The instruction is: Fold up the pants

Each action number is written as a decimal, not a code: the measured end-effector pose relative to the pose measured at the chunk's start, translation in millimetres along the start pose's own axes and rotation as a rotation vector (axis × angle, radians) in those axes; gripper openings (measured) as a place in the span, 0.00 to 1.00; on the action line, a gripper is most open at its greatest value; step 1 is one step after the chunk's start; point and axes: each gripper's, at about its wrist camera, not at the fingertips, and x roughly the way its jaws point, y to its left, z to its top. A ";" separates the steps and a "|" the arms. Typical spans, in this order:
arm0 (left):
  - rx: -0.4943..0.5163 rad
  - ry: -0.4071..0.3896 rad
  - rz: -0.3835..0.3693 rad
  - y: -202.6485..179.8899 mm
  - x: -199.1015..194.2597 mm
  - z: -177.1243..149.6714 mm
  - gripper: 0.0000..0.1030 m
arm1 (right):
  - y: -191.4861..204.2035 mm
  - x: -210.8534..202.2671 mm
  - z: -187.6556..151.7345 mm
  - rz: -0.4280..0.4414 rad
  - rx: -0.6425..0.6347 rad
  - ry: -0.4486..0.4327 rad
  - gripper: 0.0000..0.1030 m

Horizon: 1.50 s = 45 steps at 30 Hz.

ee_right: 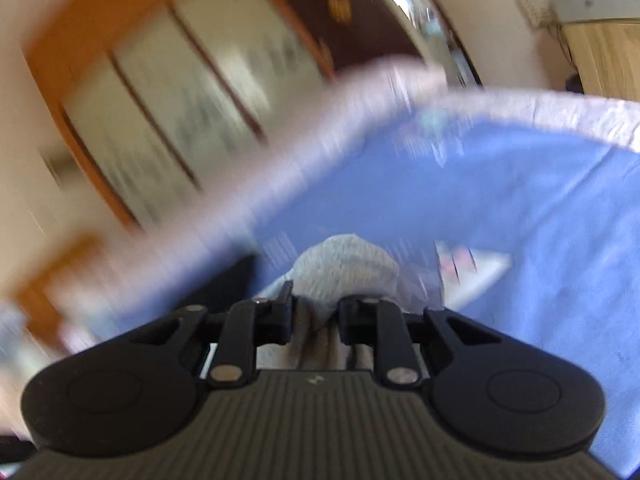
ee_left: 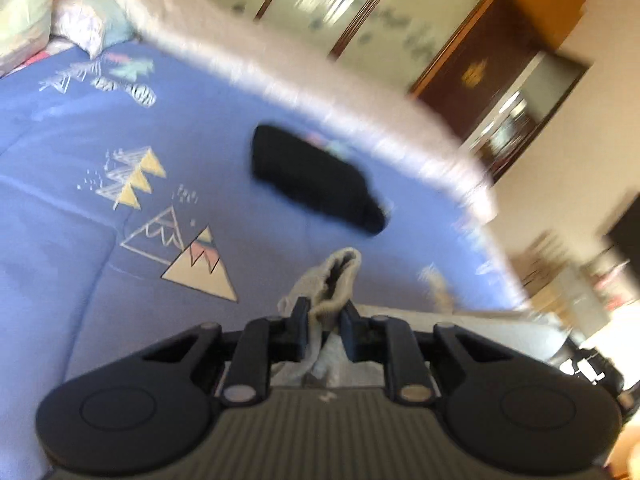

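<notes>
Light grey pants [ee_left: 338, 276] bunch up between the black fingers of my left gripper [ee_left: 325, 312], which is shut on a fold of the fabric above the blue bedspread [ee_left: 80, 184]. In the right wrist view, another bunch of the same grey pants [ee_right: 348, 264] bulges out between the fingers of my right gripper [ee_right: 314, 308], which is shut on it. More of the grey cloth hangs below both grippers, mostly hidden by them. Both views are blurred.
A folded black garment [ee_left: 316, 180] lies on the bedspread beyond the left gripper. Pillows [ee_left: 84, 20] sit at the far left. A white fluffy edge [ee_left: 320, 76] borders the bed. A wooden wardrobe with glass doors [ee_right: 160, 80] stands beyond it.
</notes>
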 end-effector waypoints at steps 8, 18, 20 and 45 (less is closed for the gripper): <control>-0.121 0.219 0.156 61.1 24.0 -77.1 0.23 | -34.2 -24.1 -62.6 -0.308 -0.150 0.282 0.58; -0.126 0.118 0.191 65.2 17.0 -48.2 0.56 | -22.3 -31.2 -27.1 -0.322 -0.111 0.125 0.59; -0.139 0.125 0.185 66.5 20.0 -45.7 0.63 | -14.7 -23.4 -26.3 -0.289 -0.150 0.123 0.61; -0.143 -0.009 0.125 60.3 -19.9 -32.3 0.04 | -12.5 36.3 51.9 -0.157 -0.163 0.036 0.11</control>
